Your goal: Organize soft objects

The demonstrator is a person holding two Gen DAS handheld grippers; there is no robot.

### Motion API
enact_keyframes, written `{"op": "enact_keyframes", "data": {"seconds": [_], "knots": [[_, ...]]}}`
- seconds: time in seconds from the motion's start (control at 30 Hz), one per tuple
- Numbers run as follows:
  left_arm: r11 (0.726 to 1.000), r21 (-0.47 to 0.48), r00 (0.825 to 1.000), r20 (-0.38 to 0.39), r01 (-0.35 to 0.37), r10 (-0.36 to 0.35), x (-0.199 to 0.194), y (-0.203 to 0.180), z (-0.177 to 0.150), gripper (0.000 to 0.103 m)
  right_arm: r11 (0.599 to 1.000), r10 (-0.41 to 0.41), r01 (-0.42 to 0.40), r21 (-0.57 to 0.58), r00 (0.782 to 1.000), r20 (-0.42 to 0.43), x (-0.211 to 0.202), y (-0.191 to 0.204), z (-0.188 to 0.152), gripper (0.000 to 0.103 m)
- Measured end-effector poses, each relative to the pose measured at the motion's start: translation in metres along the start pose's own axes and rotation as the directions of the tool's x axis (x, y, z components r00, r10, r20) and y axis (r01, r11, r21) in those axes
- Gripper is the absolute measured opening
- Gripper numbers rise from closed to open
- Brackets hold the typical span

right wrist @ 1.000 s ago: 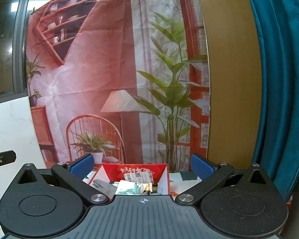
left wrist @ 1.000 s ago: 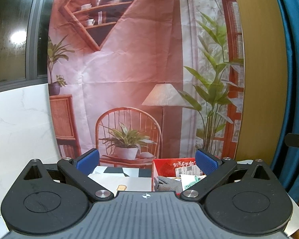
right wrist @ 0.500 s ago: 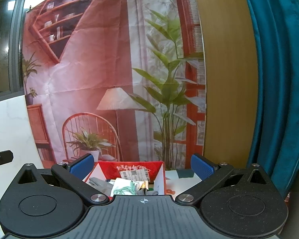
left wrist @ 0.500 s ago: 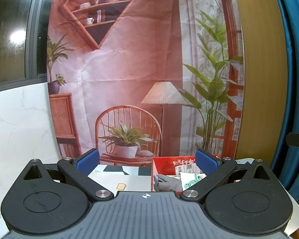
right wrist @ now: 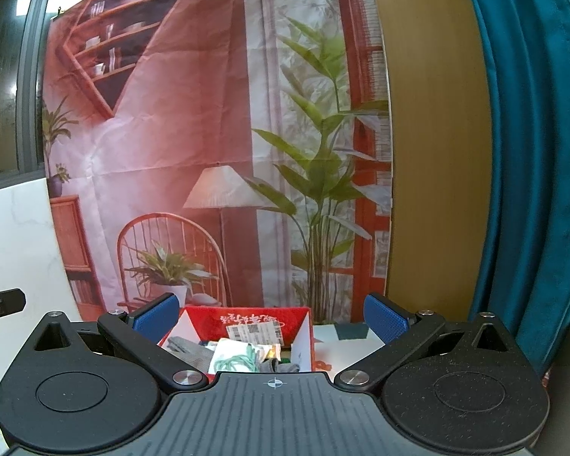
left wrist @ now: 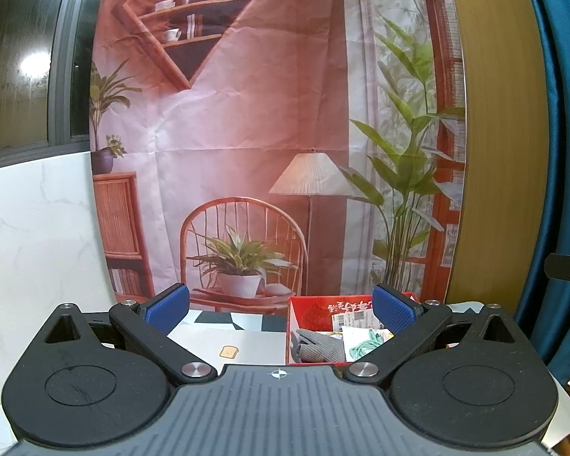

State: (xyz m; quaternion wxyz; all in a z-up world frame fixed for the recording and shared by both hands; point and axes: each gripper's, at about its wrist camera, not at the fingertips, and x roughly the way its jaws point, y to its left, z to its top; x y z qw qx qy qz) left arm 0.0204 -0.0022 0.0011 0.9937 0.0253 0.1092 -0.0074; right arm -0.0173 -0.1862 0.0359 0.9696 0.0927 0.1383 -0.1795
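— So, what's different from a second ago?

— Little. Both views sit a touch higher on the printed backdrop [left wrist: 247, 133] and the red box [left wrist: 311, 306] reads slightly lower in frame; its contents lie as they did.

— Start left of the box.

— On the white table [left wrist: 254, 345], a small toast-shaped sticker [left wrist: 229, 351] lies left of the box. The left gripper [left wrist: 281, 309] hovers with its blue pads spread wide, nothing between them.

— And in the box?

— A grey knit glove [left wrist: 319, 347] against its left wall, then a clear packet of green cord [right wrist: 235, 359], with a printed label [right wrist: 254, 332] on the back wall behind them.

— The right side?

— The right gripper [right wrist: 271, 319] is also gaping and empty — the box sits between its fingers, not touched. Right of the box hangs a teal curtain [right wrist: 532, 152].
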Motion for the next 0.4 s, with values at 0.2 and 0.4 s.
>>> {"op": "enact_keyframes", "data": {"seconds": [0.2, 0.4], "knots": [[1.000, 0.005, 1.000, 0.006, -0.003, 0.003, -0.0004, -0.0015, -0.0011, 0.103, 1.000, 0.000, 0.000, 0.000, 1.000, -0.001, 0.0002, -0.0001, -0.0001, 0.103], [1.000, -0.003, 1.000, 0.001, -0.002, 0.002, -0.0004, -0.0014, -0.0025, 0.103, 1.000, 0.000, 0.000, -0.005, 1.000, -0.003, 0.0015, -0.0011, -0.0001, 0.103]]}}
